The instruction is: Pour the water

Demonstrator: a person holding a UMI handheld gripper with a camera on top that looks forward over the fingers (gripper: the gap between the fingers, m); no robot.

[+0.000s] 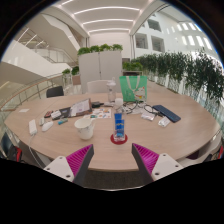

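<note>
The gripper (110, 160) shows two white fingers with magenta triangular pads (75, 160) inside, and what seems a dark housing between.

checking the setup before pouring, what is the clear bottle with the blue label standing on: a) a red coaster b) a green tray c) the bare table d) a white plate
a, the bottle stands upright on a small red coaster on the wooden table, just ahead of the open gripper, with a white cup beside it.
</note>
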